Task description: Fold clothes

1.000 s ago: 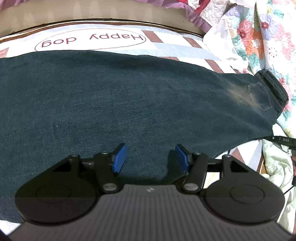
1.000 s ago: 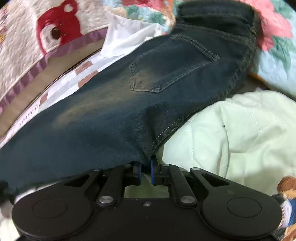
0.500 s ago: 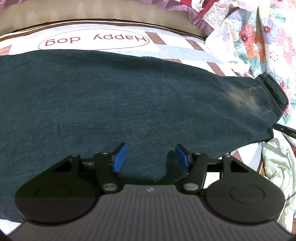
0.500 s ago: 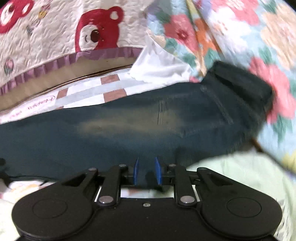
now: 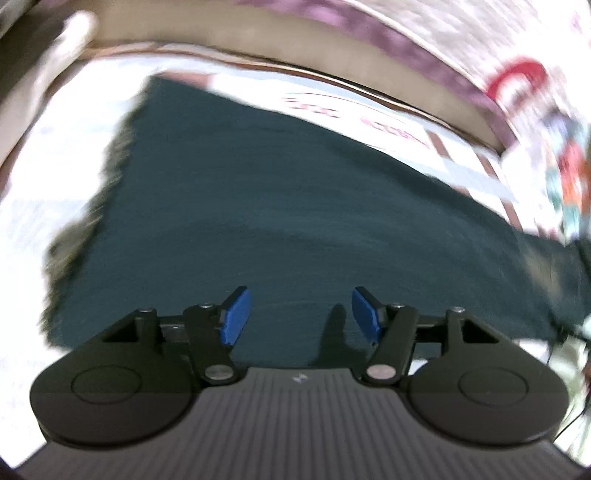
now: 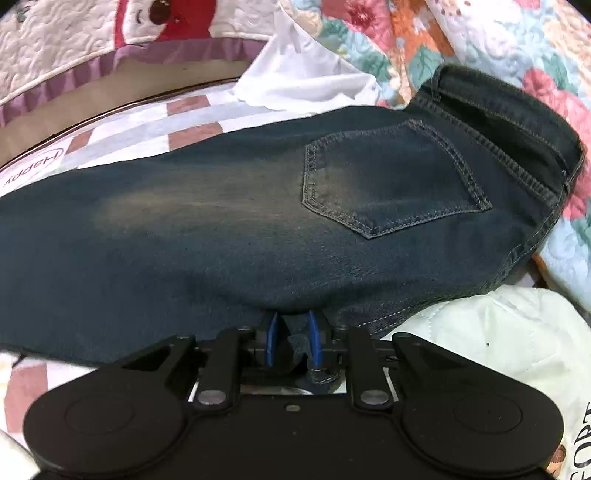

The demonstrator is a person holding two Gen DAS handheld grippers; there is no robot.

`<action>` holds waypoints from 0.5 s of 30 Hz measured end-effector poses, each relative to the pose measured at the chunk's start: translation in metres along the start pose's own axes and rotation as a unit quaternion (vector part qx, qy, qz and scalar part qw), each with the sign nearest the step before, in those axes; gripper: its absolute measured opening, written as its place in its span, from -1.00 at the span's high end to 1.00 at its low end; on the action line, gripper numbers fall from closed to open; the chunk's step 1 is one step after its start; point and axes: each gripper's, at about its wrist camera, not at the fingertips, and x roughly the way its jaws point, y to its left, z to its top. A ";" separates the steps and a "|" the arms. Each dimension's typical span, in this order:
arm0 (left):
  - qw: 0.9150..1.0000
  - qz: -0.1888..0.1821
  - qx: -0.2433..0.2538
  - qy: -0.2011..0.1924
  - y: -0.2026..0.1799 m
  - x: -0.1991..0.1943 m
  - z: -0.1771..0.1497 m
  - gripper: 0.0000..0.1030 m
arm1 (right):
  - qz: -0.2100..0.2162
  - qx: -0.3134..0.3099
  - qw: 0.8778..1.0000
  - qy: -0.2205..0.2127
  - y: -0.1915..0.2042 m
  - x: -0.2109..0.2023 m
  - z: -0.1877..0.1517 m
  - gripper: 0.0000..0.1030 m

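On the checked quilt [image 6: 192, 125] with its "Happy" lettering, a pair of dark jeans [image 6: 258, 229] lies stretched out long and flat, apparently already doubled leg on leg, though the pictures do not fully settle that. Its waistband [image 6: 517, 122] rides up onto a floral quilt [image 6: 461, 33] at the far right of the jeans, and its back pocket [image 6: 391, 177] faces up. Along the near edge of the jeans, below the pocket, the right gripper [image 6: 291, 338] has its jaws drawn narrow on a small tuck of denim at the seat seam. A pale green quilted piece [image 6: 498, 339] lies just beside that grip, under the edge of the jeans. The left gripper [image 5: 299, 314] hovers over the leg stretch of the jeans [image 5: 295, 206] with its jaws wide and nothing between them; its view is smeared by motion, and the frayed hem [image 5: 92, 206] shows toward the far left of the jeans. The step in hand looks like taking hold of the garment for a fold across its length, one end held and the other end being sought. A next move would call for the left jaws to reach the hem end and close on both layers together. The two grips should then travel level so the denim folds over itself without skewing or dragging the green piece along.
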 end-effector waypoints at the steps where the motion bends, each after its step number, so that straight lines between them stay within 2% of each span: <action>1: 1.000 -0.006 -0.024 -0.002 0.012 -0.002 0.000 -0.17 | -0.003 -0.002 1.000 0.003 0.001 0.001 0.001 0.56; 4: 0.998 -0.016 -0.057 -0.014 0.032 -0.008 -0.001 -0.17 | -0.022 -0.025 0.999 0.011 0.024 -0.002 0.004 0.55; 6: 0.997 -0.017 -0.072 -0.022 0.042 -0.011 -0.002 -0.17 | 0.003 -0.052 0.999 -0.005 0.058 -0.014 0.000 0.35; 7: 0.997 -0.011 -0.076 -0.027 0.045 -0.012 -0.002 -0.17 | 0.015 -0.066 0.998 -0.012 0.075 -0.021 -0.002 0.35; 10: 0.996 0.003 -0.078 -0.038 0.053 -0.015 -0.001 -0.17 | 0.053 -0.105 0.992 -0.036 0.127 -0.039 -0.008 0.17; 13: 0.995 0.008 -0.083 -0.050 0.063 -0.018 -0.001 -0.17 | 0.124 -0.181 0.975 -0.045 0.189 -0.051 -0.022 0.15; 15: 0.994 0.009 -0.087 -0.059 0.066 -0.021 -0.001 -0.17 | 0.164 -0.233 0.957 -0.048 0.227 -0.060 -0.031 0.03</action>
